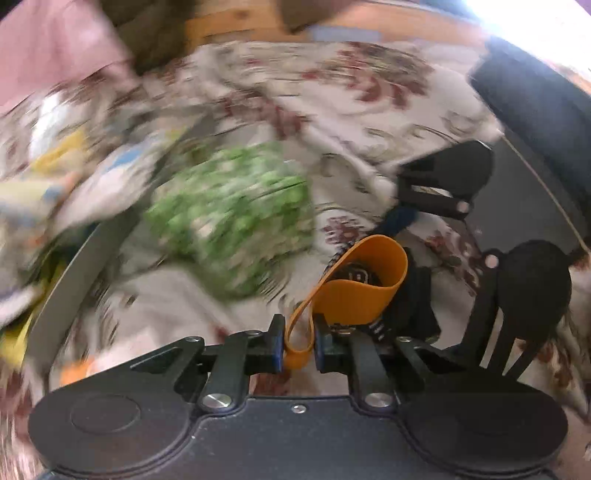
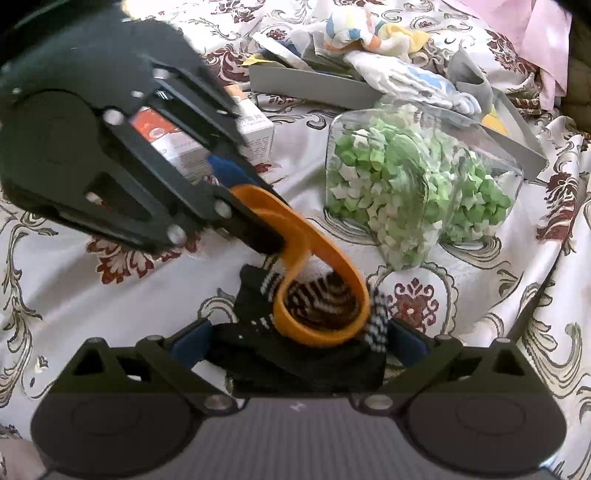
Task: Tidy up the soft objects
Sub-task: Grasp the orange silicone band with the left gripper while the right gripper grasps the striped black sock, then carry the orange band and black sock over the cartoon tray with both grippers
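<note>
Tongs [image 2: 295,341] around socks [image 2: 306,365], tray [image 2: 306,86] of cloths [image 2: 373,33] beyond

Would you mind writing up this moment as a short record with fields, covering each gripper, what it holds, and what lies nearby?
surface: floral bedsheet
left gripper: shut on the orange band
right gripper: shut on the black striped sock
band position: looped over the top of the sock bundle
nearby: bag of green and white paper stars, beside a grey tray holding light cloths
also: small orange and white box, behind the left gripper
</note>
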A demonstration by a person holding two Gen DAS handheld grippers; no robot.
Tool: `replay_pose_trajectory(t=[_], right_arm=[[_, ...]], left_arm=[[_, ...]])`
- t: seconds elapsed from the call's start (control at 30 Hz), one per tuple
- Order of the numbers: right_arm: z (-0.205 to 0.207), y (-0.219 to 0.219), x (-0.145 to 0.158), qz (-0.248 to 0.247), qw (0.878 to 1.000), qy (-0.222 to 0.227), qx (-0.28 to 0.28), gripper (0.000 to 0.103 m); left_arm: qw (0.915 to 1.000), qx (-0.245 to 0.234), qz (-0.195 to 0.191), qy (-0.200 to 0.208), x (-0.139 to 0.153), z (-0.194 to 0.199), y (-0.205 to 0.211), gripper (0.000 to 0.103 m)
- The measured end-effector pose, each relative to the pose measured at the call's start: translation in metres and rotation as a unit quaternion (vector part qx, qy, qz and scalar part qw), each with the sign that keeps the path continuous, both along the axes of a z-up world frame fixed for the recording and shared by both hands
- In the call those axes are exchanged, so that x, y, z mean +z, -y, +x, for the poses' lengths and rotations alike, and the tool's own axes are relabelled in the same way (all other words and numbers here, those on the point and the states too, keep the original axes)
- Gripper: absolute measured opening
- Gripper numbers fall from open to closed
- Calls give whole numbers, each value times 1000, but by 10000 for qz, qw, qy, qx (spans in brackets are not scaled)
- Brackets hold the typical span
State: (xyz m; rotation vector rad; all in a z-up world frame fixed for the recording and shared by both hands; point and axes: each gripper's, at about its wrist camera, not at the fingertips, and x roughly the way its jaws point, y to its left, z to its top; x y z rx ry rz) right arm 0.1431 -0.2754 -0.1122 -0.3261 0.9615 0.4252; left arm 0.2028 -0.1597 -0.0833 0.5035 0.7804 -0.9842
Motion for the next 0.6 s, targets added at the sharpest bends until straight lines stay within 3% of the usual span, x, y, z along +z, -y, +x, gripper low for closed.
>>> replay_pose_trajectory(t=[0.1, 0.2, 0.4, 0.5, 0.6], right_arm=[[-1, -1, 0, -3, 10000, -3, -29, 100], [1, -2, 1, 22, 10000, 9, -96, 95], [4, -1, 5, 86, 9997, 72, -225, 80], [3, -1, 5, 57, 9997, 82, -214, 78], [4, 0, 5, 96, 9995, 44, -293, 77]], left_arm=[[9955, 934, -165, -87, 4, -8, -19, 16], [9823, 1825, -351, -238, 7, -16, -36, 16], [9626, 2637, -524, -321, 16, -37, -41, 16], [9465, 3064, -813, -596, 15, -47, -44, 16], [9221, 3560, -1127, -1018, 4, -52, -51, 16]])
